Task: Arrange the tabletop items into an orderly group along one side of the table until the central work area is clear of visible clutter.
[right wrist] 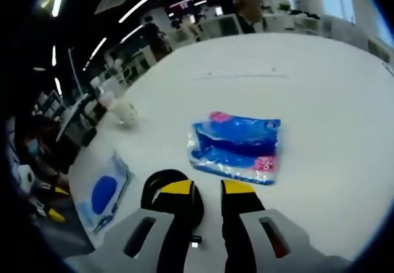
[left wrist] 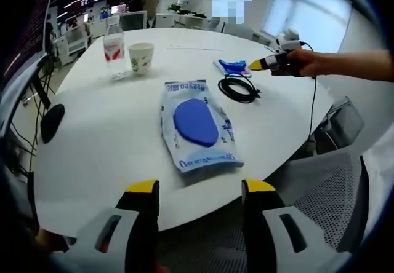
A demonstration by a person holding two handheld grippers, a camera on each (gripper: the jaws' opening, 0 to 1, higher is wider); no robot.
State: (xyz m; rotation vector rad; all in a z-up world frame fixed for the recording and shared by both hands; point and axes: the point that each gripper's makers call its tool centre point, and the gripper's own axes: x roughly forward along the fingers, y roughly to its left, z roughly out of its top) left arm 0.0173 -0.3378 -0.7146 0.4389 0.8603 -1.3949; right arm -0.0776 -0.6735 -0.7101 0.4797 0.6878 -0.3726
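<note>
A round white table (left wrist: 111, 162) holds a wet wipes pack (left wrist: 197, 125) near its front edge, with a coiled black cable (left wrist: 239, 88) and a blue packet (left wrist: 233, 67) just beyond the pack, and a water bottle (left wrist: 114, 48) beside a paper cup (left wrist: 140, 58) farther back. The left gripper (left wrist: 198, 187) hovers before the pack, jaws apart and empty. The right gripper (right wrist: 201, 188), held in a hand (left wrist: 311, 63), has its jaws slightly parted over the cable, touching nothing.

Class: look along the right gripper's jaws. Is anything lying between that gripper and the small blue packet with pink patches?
Partly. A coiled black cable lies just under the right gripper, toward its left jaw. From the jaw tips to the small blue packet, bare white table shows, so nothing visible blocks that path.
</note>
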